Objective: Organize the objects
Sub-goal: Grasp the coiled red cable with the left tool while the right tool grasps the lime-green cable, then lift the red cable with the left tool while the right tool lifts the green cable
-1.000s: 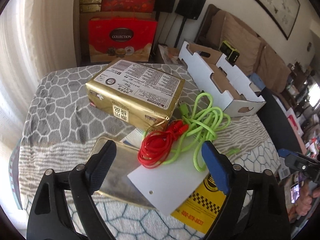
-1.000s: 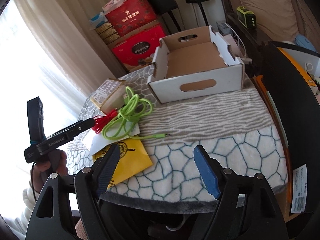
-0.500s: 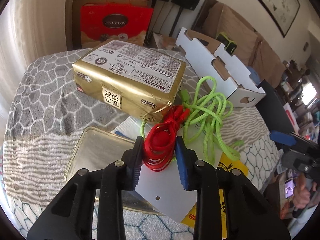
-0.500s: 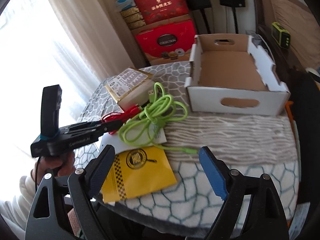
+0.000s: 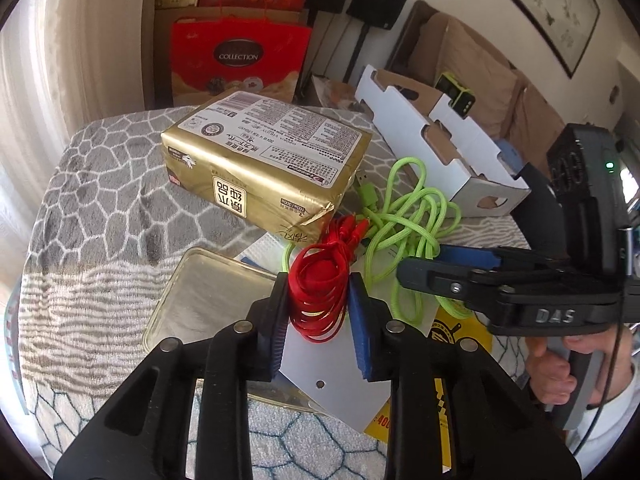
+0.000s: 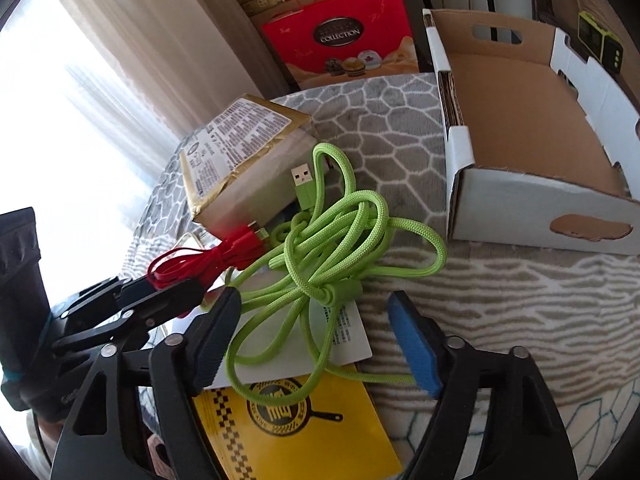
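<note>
A coiled red cable [image 5: 320, 256] lies on a white card [image 5: 320, 364] on the table. My left gripper [image 5: 318, 280] is closing and its pads press on the coil's sides; it also shows in the right wrist view [image 6: 176, 280]. Beside the red coil [image 6: 224, 256] sprawls a tangled green USB cable [image 6: 340, 232]. My right gripper [image 6: 316, 298] hangs over its near loops. Its jaws are closing with cable strands between them, and the pads do not touch. In the left wrist view the right gripper [image 5: 420, 262] reaches in over the green cable [image 5: 404, 216].
A gold wrapped pack [image 5: 260, 152] sits behind the cables. An empty white cardboard box [image 6: 520, 208] stands at the right. A yellow booklet [image 6: 300, 420] and a shallow metal tin [image 5: 200, 296] lie under the card. Red gift bags [image 5: 240, 60] stand beyond the table.
My left gripper went from wide open to shut on the red coil. My right gripper moved in toward the table and down, from the table's edge to over the green cable.
</note>
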Demonstrator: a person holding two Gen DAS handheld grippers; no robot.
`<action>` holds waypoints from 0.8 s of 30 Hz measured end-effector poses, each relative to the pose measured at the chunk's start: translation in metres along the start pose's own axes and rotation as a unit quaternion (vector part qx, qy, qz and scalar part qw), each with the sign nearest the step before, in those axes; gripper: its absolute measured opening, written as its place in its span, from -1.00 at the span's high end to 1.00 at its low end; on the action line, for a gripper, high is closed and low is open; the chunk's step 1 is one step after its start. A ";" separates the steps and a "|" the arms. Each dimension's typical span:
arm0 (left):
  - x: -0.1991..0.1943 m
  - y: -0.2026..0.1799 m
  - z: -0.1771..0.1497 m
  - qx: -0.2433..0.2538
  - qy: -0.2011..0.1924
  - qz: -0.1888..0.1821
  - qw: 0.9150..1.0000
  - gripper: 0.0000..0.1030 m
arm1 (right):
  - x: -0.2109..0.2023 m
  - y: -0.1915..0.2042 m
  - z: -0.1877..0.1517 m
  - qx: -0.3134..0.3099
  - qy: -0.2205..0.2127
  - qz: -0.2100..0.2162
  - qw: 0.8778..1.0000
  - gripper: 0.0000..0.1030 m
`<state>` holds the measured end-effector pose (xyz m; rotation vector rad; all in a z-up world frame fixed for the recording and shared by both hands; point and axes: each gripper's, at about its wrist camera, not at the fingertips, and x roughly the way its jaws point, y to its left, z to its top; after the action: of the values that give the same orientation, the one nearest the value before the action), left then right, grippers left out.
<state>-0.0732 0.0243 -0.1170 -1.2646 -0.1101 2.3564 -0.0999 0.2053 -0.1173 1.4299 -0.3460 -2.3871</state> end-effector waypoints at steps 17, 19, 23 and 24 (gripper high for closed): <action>0.008 -0.008 -0.009 -0.013 -0.021 0.007 1.000 0.51 | 0.005 0.016 -0.010 -0.019 -0.034 -0.093 0.995 0.71; 0.009 -0.007 -0.010 -0.018 -0.023 0.007 1.000 0.51 | 0.005 0.019 -0.011 -0.023 -0.043 -0.100 0.994 0.75; 0.007 -0.009 -0.013 -0.017 -0.029 0.018 0.999 0.51 | 0.005 0.026 -0.018 -0.031 -0.058 -0.113 0.991 0.76; 0.006 -0.009 -0.014 -0.019 -0.030 0.019 0.999 0.51 | 0.005 0.027 -0.019 -0.032 -0.059 -0.113 0.991 0.76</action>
<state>-0.0615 0.0329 -0.1272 -1.2230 -0.1514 2.4370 -0.0810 0.1773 -0.1202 1.3666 -0.1400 -2.6454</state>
